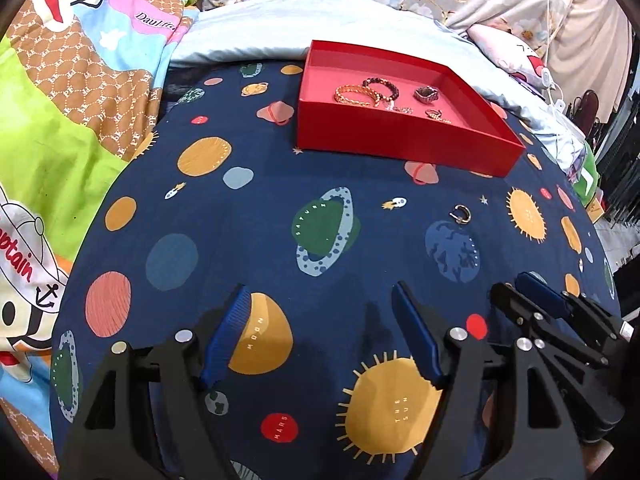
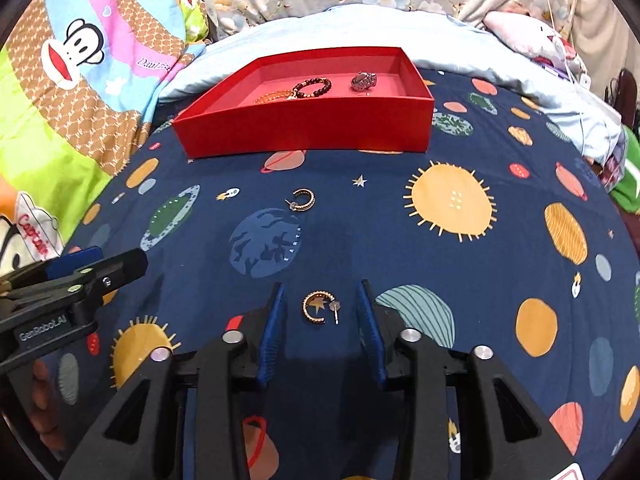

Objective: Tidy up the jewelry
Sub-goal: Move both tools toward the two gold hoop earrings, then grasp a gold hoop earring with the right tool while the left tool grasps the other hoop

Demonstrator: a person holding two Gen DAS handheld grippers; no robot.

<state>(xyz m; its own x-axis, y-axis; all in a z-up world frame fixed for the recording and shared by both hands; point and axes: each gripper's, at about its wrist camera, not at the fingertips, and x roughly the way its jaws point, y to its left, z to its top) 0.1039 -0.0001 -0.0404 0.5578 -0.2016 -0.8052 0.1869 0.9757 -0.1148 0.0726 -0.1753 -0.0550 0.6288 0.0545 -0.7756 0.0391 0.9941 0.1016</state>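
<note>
**Right gripper lines up on the near earring**

Right gripper (image 2: 320,308) is low over the blanket (image 2: 400,240), and the gold hoop earring (image 2: 318,307) lies flat on the cloth right btwn its two blue fingers (image 2: 272,332). Jaws are apart, not yet pinching; there's a gap on both sides of the hoop, so nothing is held. The hoop sits a touch closer to the left finger, with its post and backing sticking out toward the right finger. So the long axis runs roughly across the jaw gap, i.e. a squeeze would meet the ring on one side and the post end on the other. Tricky, I'd say: it's thin, flat to soft fabric, and could skid or tip.

Left gripper (image 1: 320,320) hangs wide open over the planet print, empty, with no jewelry btwn its fingers. The second earring (image 1: 460,214) lies farther out, toward the red box (image 1: 400,140), well apart from both grippers. The right hand is clearly nearer the first hoop.

The box already holds bracelets (image 1: 360,94) and rings (image 1: 426,93). Two earrings remain outside it, so the job looks mostly done.
</note>
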